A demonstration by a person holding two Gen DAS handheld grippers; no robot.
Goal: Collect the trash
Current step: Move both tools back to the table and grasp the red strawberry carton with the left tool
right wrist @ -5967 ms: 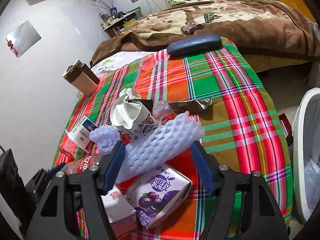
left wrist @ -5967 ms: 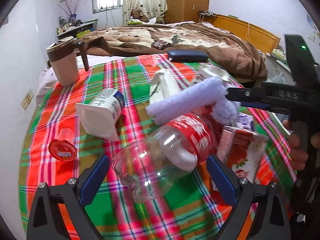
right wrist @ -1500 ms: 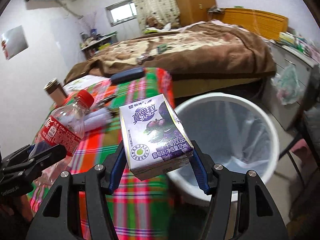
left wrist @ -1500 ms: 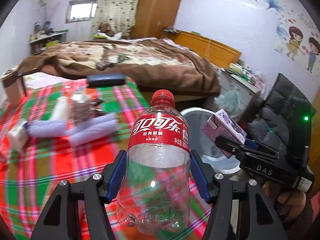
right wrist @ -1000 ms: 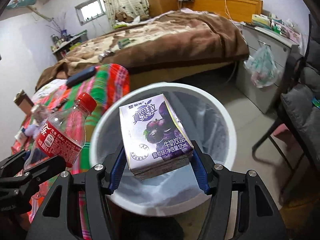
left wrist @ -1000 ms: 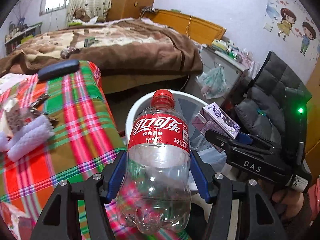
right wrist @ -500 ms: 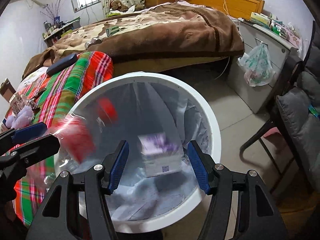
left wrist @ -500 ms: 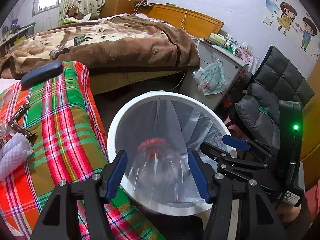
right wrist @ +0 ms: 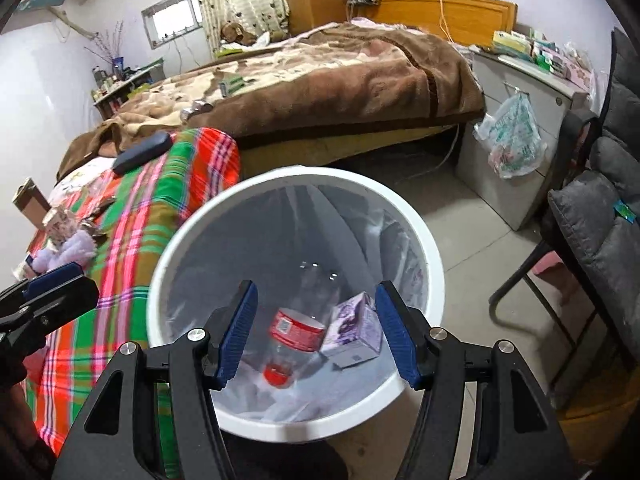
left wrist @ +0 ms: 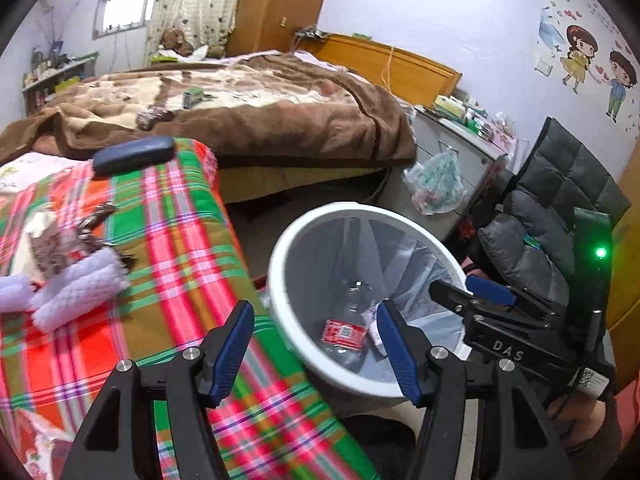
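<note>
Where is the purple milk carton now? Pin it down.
The purple milk carton lies at the bottom of the white trash bin, right of the cola bottle and touching it, in the right wrist view between the open right gripper fingers.

The white bin (right wrist: 430,256) is standing open-mouthed just beside the plaid table edge (right wrist: 176,208); a bottle (right wrist: 294,330) and purple carton (right wrist: 354,334) are lying at its bottom, while a grey chair (right wrist: 592,216) is crowding the right

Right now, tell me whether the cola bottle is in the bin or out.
In. The cola bottle lies on the liner inside the white bin, cap down, beside the purple carton.
</note>
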